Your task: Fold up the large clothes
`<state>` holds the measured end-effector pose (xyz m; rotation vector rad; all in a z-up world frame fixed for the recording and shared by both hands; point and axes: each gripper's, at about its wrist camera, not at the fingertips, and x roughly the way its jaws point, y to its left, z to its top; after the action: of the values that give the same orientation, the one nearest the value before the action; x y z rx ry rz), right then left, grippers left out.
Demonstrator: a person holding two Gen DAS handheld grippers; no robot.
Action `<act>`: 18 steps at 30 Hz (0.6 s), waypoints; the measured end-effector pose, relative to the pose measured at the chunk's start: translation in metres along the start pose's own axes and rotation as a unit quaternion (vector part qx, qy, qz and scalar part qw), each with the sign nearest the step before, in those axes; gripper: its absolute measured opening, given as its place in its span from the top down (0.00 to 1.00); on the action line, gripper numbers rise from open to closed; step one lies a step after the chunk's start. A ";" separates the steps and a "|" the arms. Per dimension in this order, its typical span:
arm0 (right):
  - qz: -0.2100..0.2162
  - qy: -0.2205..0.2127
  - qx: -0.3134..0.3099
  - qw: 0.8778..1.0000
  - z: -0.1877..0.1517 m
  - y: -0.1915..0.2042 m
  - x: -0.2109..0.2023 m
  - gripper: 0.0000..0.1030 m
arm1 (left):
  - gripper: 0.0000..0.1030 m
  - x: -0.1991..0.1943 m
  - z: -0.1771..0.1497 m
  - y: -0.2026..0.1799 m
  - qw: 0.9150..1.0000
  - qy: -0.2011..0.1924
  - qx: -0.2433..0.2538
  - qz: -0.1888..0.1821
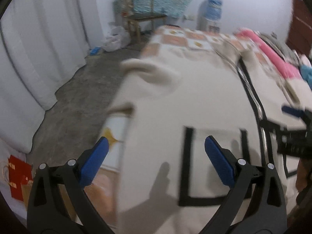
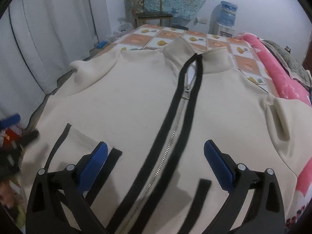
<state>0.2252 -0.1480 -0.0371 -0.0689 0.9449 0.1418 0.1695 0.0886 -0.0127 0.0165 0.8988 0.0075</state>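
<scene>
With both my left gripper (image 1: 156, 161) and my right gripper (image 2: 156, 164) spread wide and empty above the cream jacket (image 2: 136, 97), lying flat and zipped on the bed (image 2: 175, 37), I should pinch one side edge low, both layers together.

Left gripper (image 1: 156, 163), right gripper (image 2: 156, 165) agape

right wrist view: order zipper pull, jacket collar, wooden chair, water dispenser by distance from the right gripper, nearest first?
From the right gripper:
1. Zipper pull, centre, on the jacket.
2. Jacket collar, just beyond.
3. Wooden chair at left and water dispenser at right, both by the far wall: too close to call.
</scene>
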 end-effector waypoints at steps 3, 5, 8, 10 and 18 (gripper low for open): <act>-0.002 0.006 -0.004 1.000 0.000 0.001 0.011 0.06 | 0.08 0.003 0.017 0.024 1.000 -0.007 -0.029 -0.004; 0.000 0.011 -0.001 1.000 0.000 -0.001 0.017 0.06 | 0.08 0.005 0.029 0.042 0.998 -0.018 -0.053 -0.008; -0.002 0.022 -0.002 1.000 -0.001 -0.001 0.027 0.06 | 0.08 0.012 0.045 0.070 0.994 -0.026 -0.105 -0.016; -0.003 0.034 -0.005 0.999 -0.002 -0.001 0.034 0.06 | 0.08 0.020 0.051 0.087 0.989 -0.023 -0.142 -0.026; 0.005 0.048 0.008 0.999 -0.005 -0.004 0.043 0.06 | 0.08 0.105 0.059 0.164 0.919 0.064 -0.347 -0.176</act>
<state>0.2464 -0.1492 -0.0747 -0.0566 1.0412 0.1403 0.2816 0.2538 -0.0555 -0.8171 0.9788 -0.0080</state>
